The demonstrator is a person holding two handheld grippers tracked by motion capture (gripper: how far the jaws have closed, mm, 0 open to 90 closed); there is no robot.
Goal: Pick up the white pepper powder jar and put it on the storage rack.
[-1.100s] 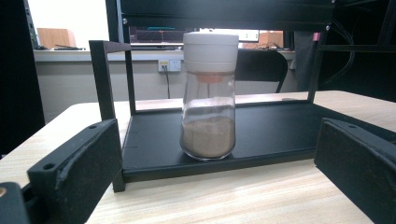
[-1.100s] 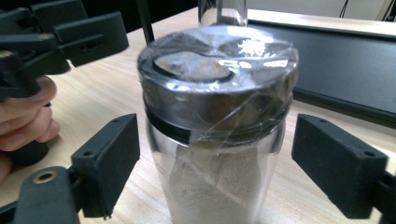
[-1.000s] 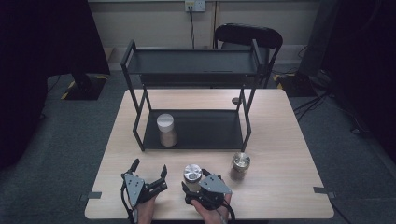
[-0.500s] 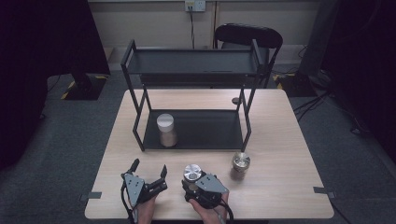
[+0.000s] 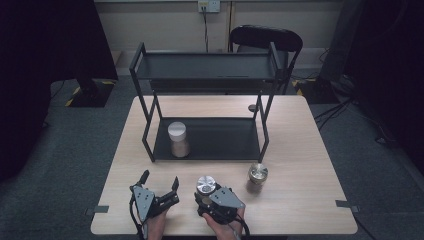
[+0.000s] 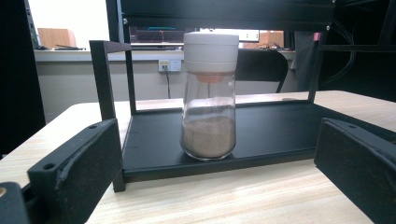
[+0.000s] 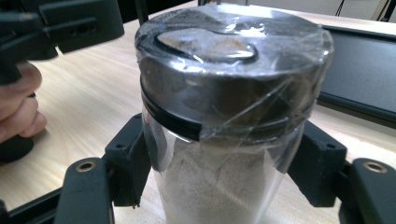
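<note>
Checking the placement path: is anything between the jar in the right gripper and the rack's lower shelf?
Nothing visible. The silver-lidded jar sits in the right gripper; bare table lies before the lower shelf, where a white-capped shaker stands at left.

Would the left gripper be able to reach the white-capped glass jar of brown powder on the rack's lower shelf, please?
Probably yes. The left gripper has its jaws open, and bare table lies between it and the white-capped glass jar, which stands alone at the black metal rack's open front.
</note>
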